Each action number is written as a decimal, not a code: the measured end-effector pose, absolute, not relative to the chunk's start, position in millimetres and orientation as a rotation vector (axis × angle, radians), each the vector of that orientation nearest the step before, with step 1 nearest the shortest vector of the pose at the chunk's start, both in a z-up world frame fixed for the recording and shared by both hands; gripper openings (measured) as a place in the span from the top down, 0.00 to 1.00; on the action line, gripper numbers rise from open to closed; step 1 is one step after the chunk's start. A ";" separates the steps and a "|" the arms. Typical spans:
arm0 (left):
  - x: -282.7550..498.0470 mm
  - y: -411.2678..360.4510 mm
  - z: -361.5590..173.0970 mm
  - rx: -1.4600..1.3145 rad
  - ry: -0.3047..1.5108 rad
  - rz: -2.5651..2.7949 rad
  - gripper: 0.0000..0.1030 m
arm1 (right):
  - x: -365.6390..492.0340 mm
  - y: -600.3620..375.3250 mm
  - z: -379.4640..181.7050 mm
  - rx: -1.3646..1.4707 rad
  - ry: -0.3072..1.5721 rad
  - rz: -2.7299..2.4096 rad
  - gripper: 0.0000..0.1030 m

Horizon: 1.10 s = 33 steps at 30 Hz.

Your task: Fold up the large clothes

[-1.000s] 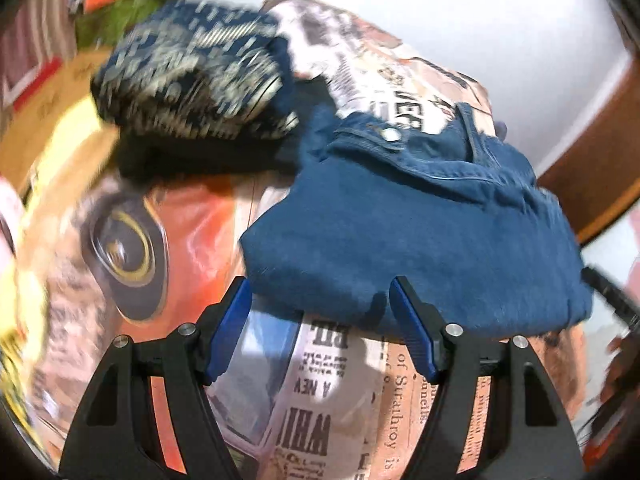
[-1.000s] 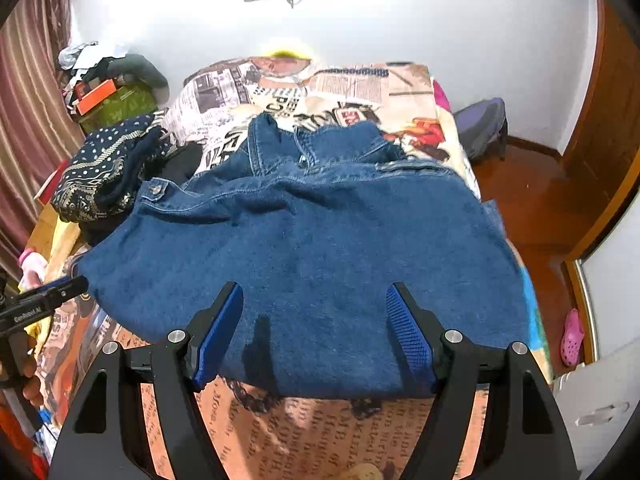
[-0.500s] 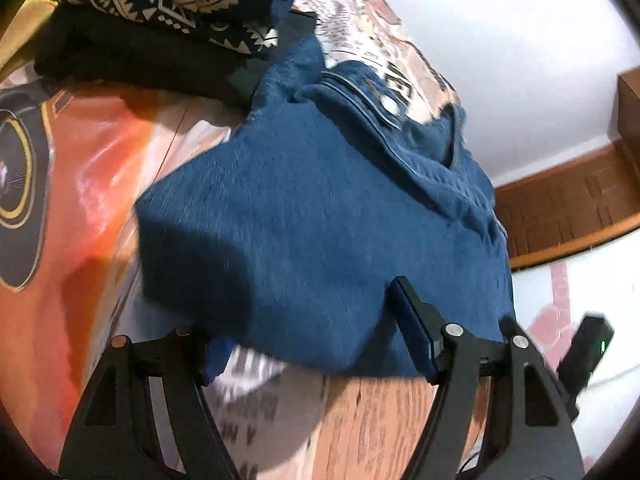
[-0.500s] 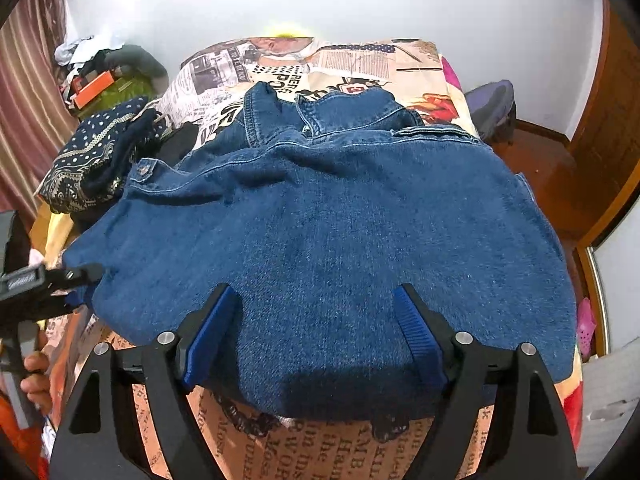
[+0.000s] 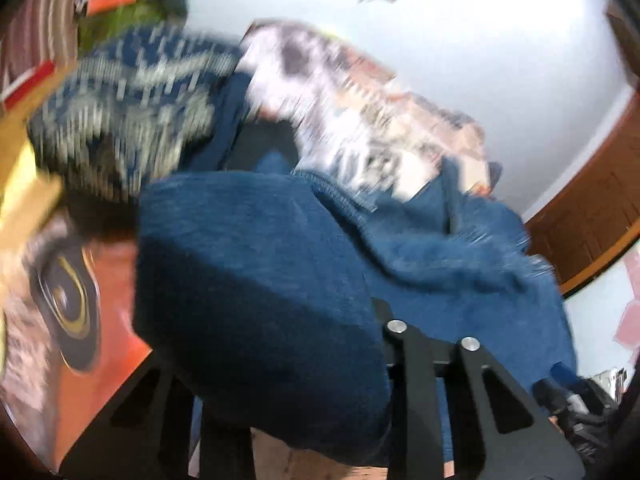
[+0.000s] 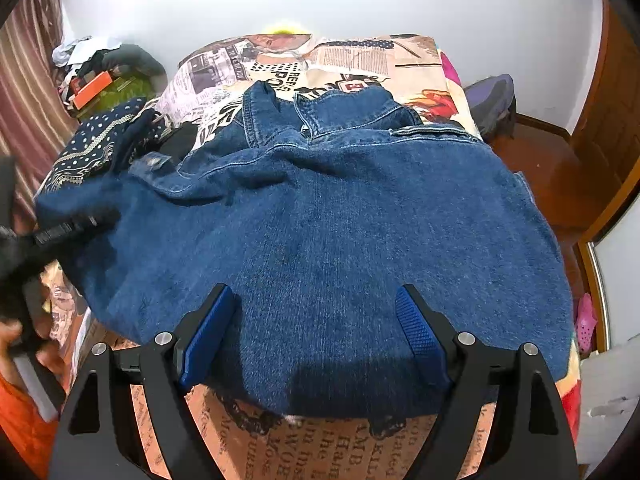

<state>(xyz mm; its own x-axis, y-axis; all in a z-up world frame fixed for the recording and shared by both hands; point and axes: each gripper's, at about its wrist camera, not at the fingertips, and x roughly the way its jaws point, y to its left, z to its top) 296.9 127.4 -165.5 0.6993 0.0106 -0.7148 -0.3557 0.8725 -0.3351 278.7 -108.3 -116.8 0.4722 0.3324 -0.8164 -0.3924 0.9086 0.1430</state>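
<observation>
A blue denim jacket (image 6: 340, 220) lies spread on the bed with its collar at the far end. My right gripper (image 6: 316, 332) is open, its blue pads over the jacket's near hem, holding nothing. In the left wrist view, which is blurred, the jacket's left corner (image 5: 260, 300) bulges up over my left gripper (image 5: 280, 360) and hides its pads; the fingers look closed on the denim. The left gripper also shows in the right wrist view (image 6: 68, 228) at the jacket's left edge, which is lifted.
The bed has a newspaper-print cover (image 6: 320, 64). A patterned navy cloth (image 6: 96, 148) on black clothes lies at the left. A cluttered pile (image 6: 104, 80) sits in the far left corner. A wooden door (image 6: 608, 128) and floor are to the right.
My left gripper moved onto the jacket's left corner, closed on it and lifted it. My right gripper came nearer to the near hem and stayed open.
</observation>
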 end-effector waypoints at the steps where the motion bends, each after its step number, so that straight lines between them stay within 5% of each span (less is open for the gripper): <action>1: 296.3 125.7 -156.1 -0.470 0.754 0.203 0.74 | 277.4 -107.8 -113.8 -0.072 0.980 0.445 0.22; 15: 268.1 122.5 -19.3 -0.398 0.438 0.126 0.77 | 269.5 -33.9 -81.9 -0.102 0.896 0.622 0.22; 24: 271.8 138.5 -58.7 -0.339 0.548 0.241 0.77 | 286.4 19.9 -149.5 -0.032 1.166 0.765 0.22; 33: 287.8 100.1 -66.9 -0.302 0.562 0.168 0.77 | 277.1 -33.9 -116.5 -0.143 0.991 0.644 0.22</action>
